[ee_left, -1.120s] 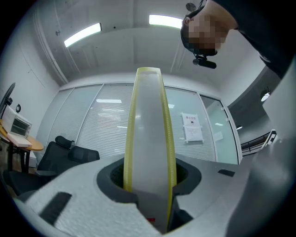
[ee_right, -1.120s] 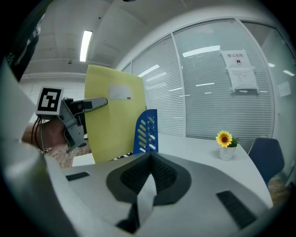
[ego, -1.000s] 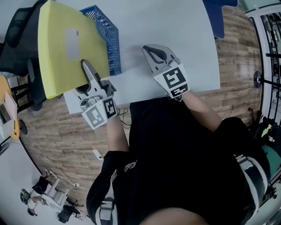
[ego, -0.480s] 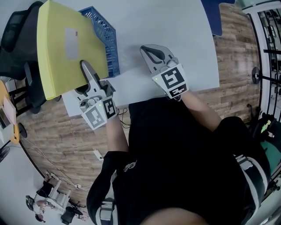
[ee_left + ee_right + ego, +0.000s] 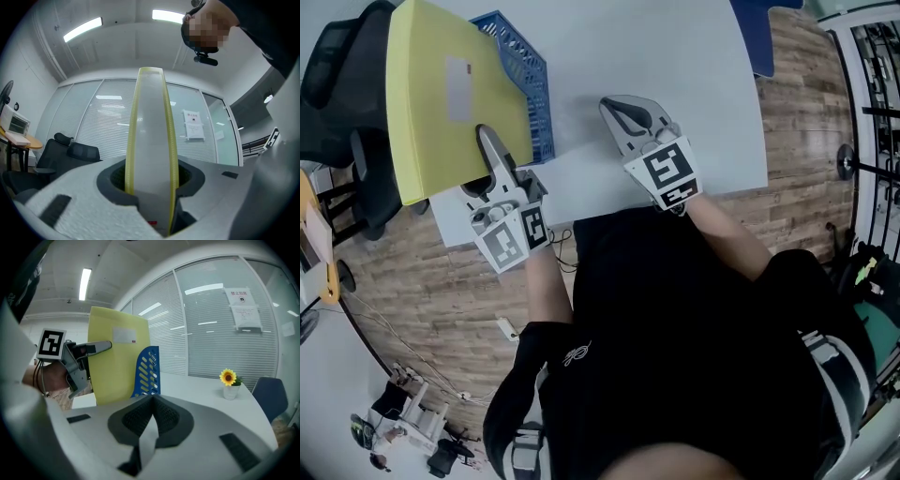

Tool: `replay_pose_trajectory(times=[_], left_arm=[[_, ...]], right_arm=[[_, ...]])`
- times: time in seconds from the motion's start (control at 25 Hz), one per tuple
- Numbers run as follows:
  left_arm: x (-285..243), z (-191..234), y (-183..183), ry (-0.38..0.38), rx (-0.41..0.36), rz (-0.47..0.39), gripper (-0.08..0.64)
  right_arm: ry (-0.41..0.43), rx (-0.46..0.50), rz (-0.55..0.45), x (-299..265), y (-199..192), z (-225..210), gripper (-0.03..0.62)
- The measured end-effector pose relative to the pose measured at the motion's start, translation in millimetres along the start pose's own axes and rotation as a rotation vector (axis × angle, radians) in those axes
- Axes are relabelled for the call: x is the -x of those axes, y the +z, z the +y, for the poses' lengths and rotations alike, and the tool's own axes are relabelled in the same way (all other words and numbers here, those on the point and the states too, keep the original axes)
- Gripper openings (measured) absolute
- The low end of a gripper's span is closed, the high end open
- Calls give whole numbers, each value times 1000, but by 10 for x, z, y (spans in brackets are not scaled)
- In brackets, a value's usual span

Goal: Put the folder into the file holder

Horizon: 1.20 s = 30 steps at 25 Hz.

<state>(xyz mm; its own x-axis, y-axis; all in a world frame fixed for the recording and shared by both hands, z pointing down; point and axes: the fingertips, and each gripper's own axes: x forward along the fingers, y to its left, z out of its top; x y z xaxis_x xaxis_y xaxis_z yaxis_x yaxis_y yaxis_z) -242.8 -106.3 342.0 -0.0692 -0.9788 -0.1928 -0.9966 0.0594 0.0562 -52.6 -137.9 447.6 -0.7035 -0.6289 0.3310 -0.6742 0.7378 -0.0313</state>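
Upper left, fingers of the left gripper point(image 5: 490, 141), just easing wider, clasp the yellow folder point(image 5: 441, 103) beside the blue file holder point(image 5: 532, 89). The right gripper point(image 5: 623, 111) is clenched empty over the table point(image 5: 675, 56), with a sunflower pot point(image 5: 229, 384) well apart.

Wooden floor point(image 5: 422, 281), white table point(image 5: 675, 56) (glass wall point(image 5: 206, 333)).

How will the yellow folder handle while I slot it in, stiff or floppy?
Probably fairly stiff: the yellow folder looks flat with only its lower edge in the left gripper. Likely light, since one grip carries it. It may slip: the jaws have just been opening, with it between them.
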Motion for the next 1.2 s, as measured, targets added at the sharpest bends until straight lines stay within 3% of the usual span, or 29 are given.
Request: replay_pose_trajectory(times=[1.2], left_arm=[[100, -34, -409, -12, 12, 137, 184]], right_arm=[[26, -5, 3, -54, -23, 88, 5]])
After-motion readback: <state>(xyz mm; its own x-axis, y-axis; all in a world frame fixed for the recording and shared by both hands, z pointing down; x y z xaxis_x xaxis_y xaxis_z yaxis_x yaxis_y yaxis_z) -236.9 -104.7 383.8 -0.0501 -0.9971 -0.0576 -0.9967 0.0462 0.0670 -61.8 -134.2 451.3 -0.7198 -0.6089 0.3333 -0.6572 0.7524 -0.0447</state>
